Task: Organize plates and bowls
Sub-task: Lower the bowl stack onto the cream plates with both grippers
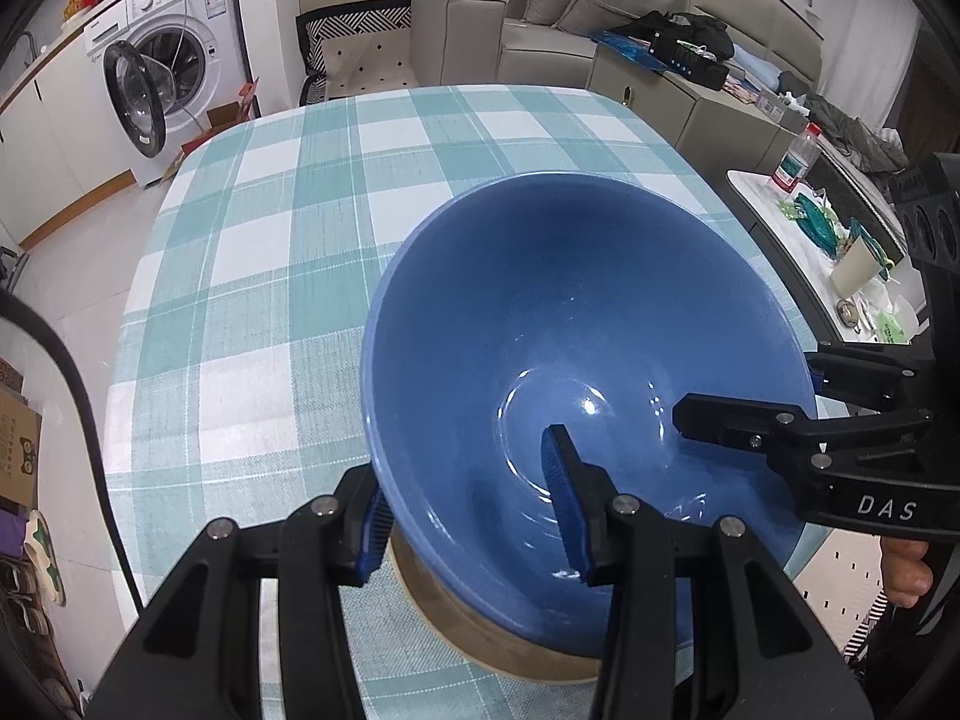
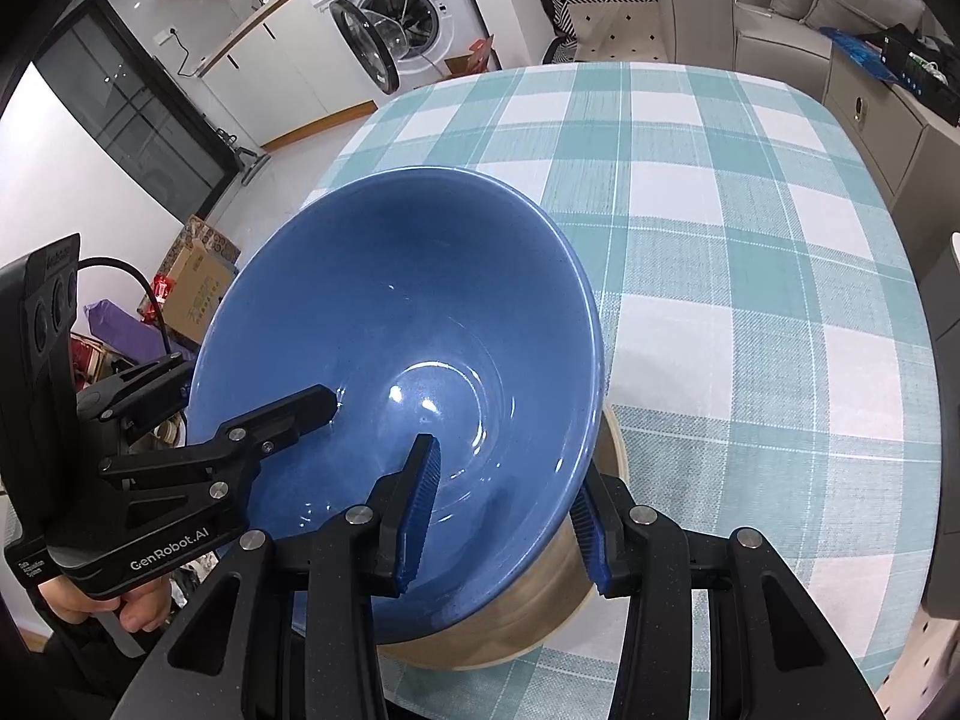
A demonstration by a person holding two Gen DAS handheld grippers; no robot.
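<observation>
**Both claws clamped on one blue bowl**

Left gripper (image 1: pixel 474 510) is pinching the near wall of the blue bowl (image 1: pixel 576 324), one ribbed blue pad outside, the other inside, jaws only partly apart and pressed on the ceramic. Right gripper (image 2: pixel 504 516) does the same on its own side: inner finger down in the basin, outer finger against the outside wall. From the left wrist view the right gripper reaches in at 3 o'clock, one finger over the rim; from the right wrist view the left gripper comes in at 9 o'clock, held by a hand (image 2: pixel 90 600).

Bowl sits tilted, low in both views, its underside over a tan dish (image 1: pixel 480 654) whose rim peeks out at 6 o'clock. Whether the two touch, I can't tell.

Beneath them, a table in a teal-and-white checked tablecloth (image 1: pixel 270 276), bare across its far half. Up at 11 o'clock in the left wrist view stands a washing machine (image 1: pixel 174 60), door swung open; a grey sofa (image 1: pixel 540 6) at 12 to 1 o'clock; a side counter at 3 o'clock with a red-capped bottle (image 1: pixel 795 156) and clutter.

Writing now: "DAS" on the right gripper's body, "GenRobot.AI" on the left gripper's. Washer labels too small to read.
</observation>
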